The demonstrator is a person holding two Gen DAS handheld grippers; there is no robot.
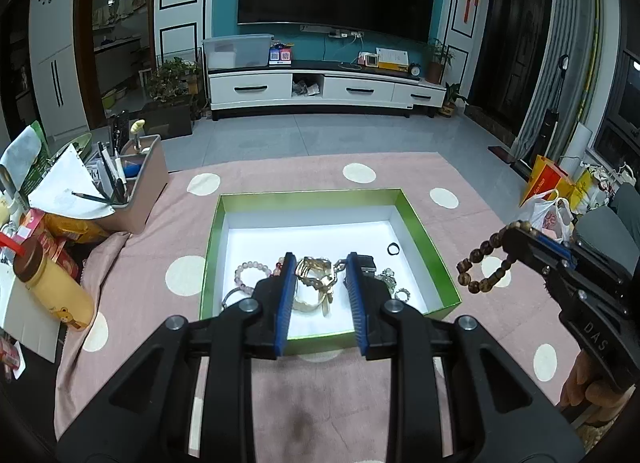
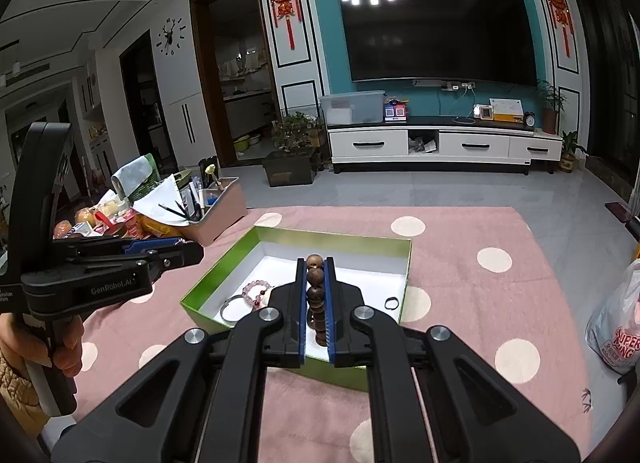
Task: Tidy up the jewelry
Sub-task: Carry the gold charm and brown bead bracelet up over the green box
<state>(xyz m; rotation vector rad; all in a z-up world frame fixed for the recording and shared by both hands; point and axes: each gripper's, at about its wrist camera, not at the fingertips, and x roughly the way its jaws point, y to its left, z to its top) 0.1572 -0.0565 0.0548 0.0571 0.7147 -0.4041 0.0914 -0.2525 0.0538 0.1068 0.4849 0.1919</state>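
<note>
Hovering over the green box (image 1: 428, 247), the left gripper (image 1: 320, 263) stands parted and empty above a gold bracelet (image 1: 316, 283). Rightward, the right gripper (image 2: 315, 263) is clenched on a wooden bead bracelet (image 1: 486, 263) — light, floppy, probably slippery — best pinched across its beads.

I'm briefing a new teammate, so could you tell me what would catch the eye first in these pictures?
First, the green box in the middle of the pink spotted rug, with bracelets piled near its front wall. Next, the brown bead bracelet dangling from the shut right tongs, to the right of the box. The left tongs hang over the box, holding nothing.
</note>
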